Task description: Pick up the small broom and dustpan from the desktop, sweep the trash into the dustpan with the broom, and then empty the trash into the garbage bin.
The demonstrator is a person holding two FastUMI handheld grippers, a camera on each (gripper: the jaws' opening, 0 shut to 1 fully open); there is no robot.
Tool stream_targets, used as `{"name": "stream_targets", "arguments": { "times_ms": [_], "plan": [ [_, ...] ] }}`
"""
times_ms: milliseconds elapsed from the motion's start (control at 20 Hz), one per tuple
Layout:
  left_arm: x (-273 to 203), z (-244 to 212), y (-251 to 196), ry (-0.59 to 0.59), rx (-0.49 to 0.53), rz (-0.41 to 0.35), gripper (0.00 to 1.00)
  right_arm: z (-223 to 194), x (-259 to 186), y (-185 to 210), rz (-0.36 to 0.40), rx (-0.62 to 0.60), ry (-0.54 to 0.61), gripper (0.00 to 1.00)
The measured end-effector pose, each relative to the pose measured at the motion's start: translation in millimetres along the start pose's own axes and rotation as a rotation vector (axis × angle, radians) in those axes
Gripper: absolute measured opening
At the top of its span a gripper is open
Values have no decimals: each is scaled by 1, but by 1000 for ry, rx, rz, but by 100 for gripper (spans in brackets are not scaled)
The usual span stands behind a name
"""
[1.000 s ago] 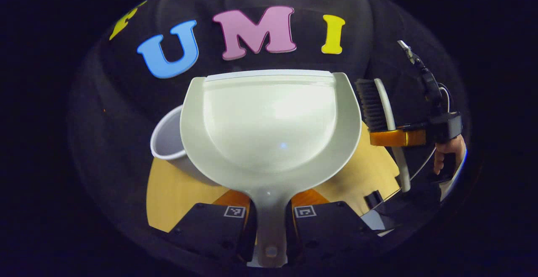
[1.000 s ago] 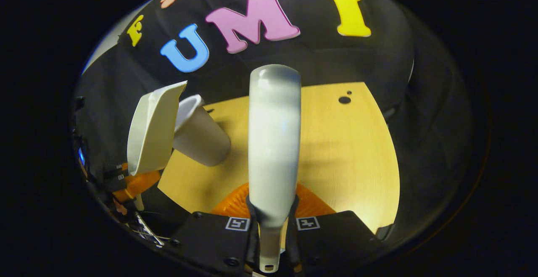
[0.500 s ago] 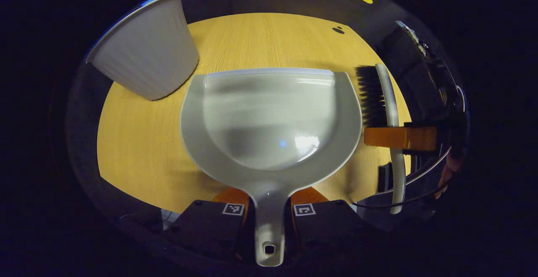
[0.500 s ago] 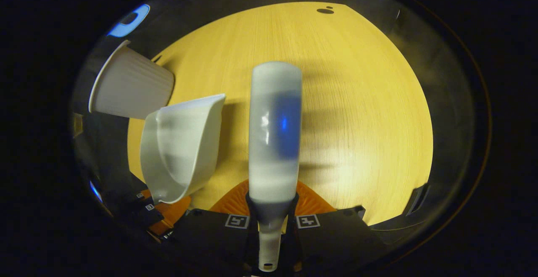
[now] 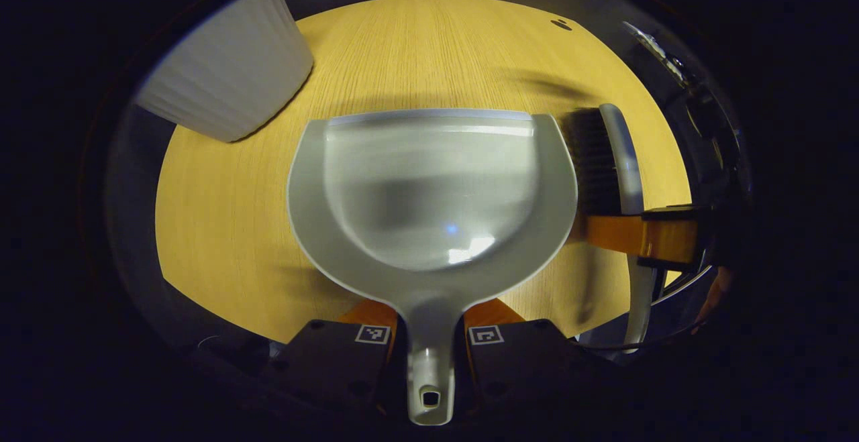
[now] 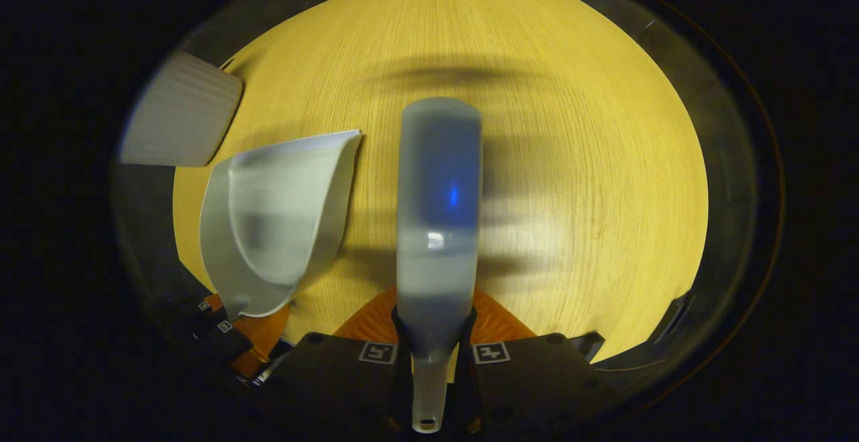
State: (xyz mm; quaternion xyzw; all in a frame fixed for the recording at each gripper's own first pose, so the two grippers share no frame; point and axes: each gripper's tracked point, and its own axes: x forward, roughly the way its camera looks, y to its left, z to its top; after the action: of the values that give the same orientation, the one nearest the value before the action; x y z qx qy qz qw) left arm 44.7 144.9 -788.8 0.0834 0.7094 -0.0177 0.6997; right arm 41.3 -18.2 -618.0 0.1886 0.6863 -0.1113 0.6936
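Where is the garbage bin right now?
In the left gripper view the garbage bin stands at the upper left on the desktop, beyond the dustpan; the right gripper view shows it at far left.

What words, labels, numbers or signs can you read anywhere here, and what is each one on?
No readable words, brands or numbers in either view.
Small square black-and-white coded markers sit on the left gripper and on the right gripper, one on each side; they are patterns, not text.
The dustpan, the broom and the white bin carry no visible print.
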Motion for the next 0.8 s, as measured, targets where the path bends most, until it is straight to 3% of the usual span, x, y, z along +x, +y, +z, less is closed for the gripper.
{"name": "stream_targets", "arguments": {
  "times_ms": [350,400,450,600,800],
  "plan": [
    [5,-4,-1,26,0,3,27,-4,1,4,-16,20,36,30],
    [4,-3,-1,22,-3,1,28,-5,1,4,-19,24,40,27],
    [5,-3,-1,20,-1,-2,28,-4,0,5,-22,23,39,36],
    [5,-3,0,25,18,-10,29,-3,0,5,-34,22,34,35],
    [5,-4,4,32,29,17,31,-6,0,11,-23,16,37,45]
  ]
}}
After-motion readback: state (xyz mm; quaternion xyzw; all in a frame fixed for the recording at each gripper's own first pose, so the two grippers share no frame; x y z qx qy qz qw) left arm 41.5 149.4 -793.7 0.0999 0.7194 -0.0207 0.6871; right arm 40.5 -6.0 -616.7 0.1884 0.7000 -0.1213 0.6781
